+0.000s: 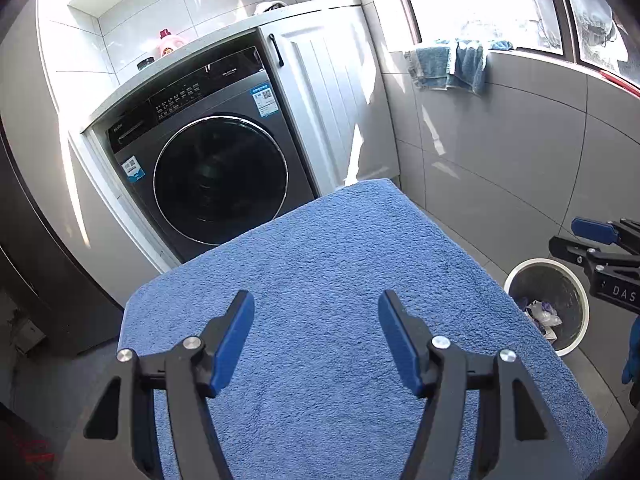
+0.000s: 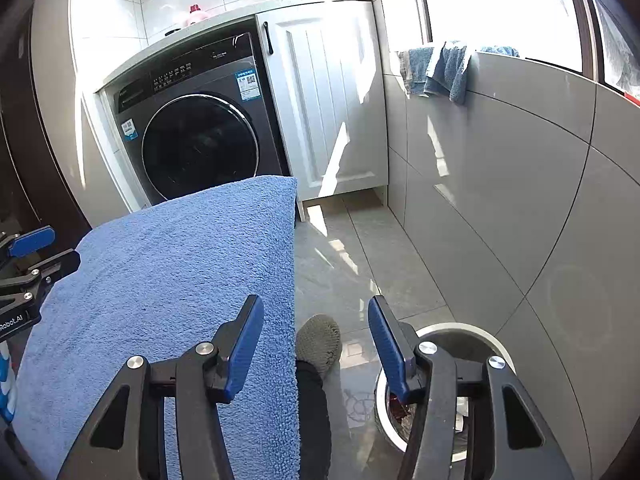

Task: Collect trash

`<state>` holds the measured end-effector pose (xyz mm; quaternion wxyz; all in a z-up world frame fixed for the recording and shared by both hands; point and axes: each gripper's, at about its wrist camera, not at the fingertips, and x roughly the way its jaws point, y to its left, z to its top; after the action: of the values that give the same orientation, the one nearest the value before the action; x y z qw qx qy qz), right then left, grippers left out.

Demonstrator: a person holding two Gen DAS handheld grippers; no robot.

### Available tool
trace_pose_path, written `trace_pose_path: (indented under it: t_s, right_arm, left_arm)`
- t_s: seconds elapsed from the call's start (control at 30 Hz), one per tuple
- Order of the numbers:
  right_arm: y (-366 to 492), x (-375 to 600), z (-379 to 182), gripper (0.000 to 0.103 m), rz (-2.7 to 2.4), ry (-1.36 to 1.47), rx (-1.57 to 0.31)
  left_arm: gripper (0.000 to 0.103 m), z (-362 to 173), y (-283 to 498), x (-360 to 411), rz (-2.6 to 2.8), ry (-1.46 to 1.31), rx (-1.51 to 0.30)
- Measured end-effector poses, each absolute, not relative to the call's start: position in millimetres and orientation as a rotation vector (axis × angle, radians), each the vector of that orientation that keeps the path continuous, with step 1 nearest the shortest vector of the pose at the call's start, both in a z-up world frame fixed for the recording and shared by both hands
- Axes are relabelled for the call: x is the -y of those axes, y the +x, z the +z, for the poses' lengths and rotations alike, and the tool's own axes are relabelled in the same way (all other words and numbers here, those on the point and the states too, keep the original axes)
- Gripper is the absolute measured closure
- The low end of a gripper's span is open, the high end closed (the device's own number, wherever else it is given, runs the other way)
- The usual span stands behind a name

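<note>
Blue-padded black jaws of the left gripper stand apart and empty above the blue terry-cloth-covered table; no trash lies on it. This left view alone looks into the white-rimmed round bin, where crumpled wrappers already sit.

Over the cloth's edge, the right gripper is likewise spread and empty. Only this view shows a grey-slippered foot just beside the bin. A hurried sweep could snag the loose cloth, or the foot could knock the bin over.
</note>
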<state>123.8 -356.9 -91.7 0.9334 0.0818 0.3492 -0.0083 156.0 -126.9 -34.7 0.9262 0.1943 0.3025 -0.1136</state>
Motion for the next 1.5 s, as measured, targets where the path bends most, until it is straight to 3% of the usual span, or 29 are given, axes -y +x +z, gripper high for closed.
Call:
trace_pose_path:
  t_s: [0.43,0.87,1.5]
  right_arm:
    - [122,260,-45,0.013,0.042,0.054,-0.603]
    - [97,220,-21,0.003,0.059,0.007,-0.528]
    - [66,200,-7,0.000,0.080,-0.007,-0.471]
  left_arm:
    - [0.037,3,126,22,-0.069,0.236,-0.494]
    - [0.019,21,85,-13,-0.016,0.165,-0.399]
    - [0.017,33,40,-23,0.008,0.131,-0.325]
